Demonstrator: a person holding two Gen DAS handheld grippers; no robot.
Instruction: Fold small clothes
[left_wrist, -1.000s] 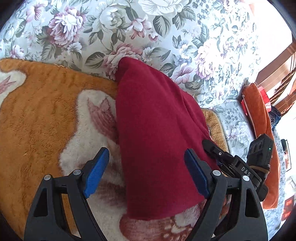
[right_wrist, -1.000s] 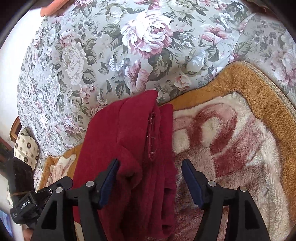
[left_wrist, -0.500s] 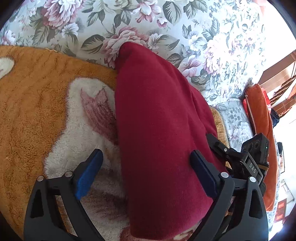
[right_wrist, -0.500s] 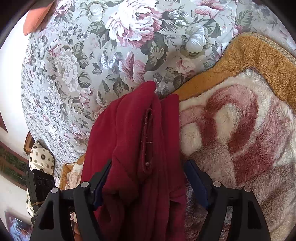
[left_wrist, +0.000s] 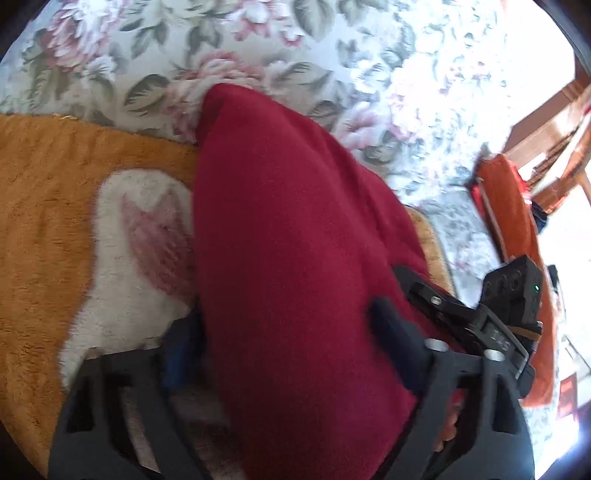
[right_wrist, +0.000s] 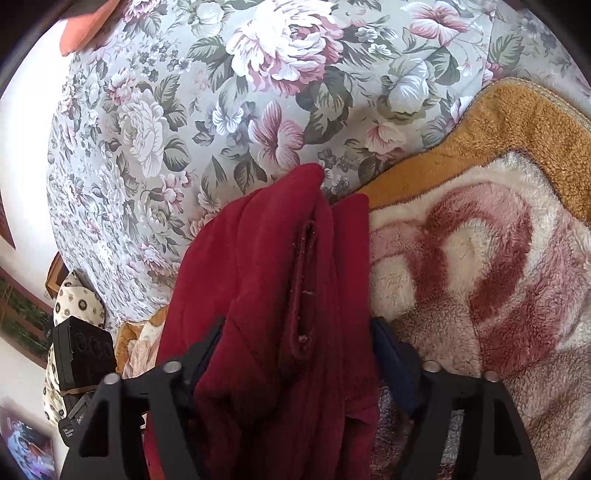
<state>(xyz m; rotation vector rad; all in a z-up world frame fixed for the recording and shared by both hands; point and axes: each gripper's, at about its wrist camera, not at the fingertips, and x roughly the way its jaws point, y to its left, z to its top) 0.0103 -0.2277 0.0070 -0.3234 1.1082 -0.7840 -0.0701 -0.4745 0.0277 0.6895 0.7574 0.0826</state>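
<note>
A dark red fleece garment (left_wrist: 288, 258) lies folded lengthwise on an orange and cream plush blanket (left_wrist: 48, 206). My left gripper (left_wrist: 284, 343) straddles its near end with the cloth between the blue pads, jaws closing in on it. In the right wrist view the same garment (right_wrist: 273, 288) shows a seam slit and bunched folds. My right gripper (right_wrist: 299, 354) also straddles its end, the fingers pressed into the cloth on both sides. The other gripper's black body (left_wrist: 513, 295) shows at the right edge of the left wrist view.
A floral bedspread (right_wrist: 221, 110) covers the bed beyond the blanket (right_wrist: 480, 258). An orange cushion (left_wrist: 517, 221) and wooden furniture (left_wrist: 554, 122) stand at the right in the left wrist view. A patterned pillow (right_wrist: 74, 299) lies at the left in the right wrist view.
Both grippers have moved forward over the garment's ends, and their jaws have narrowed from wide open to pressing on the cloth. The left view is blurred by motion.
</note>
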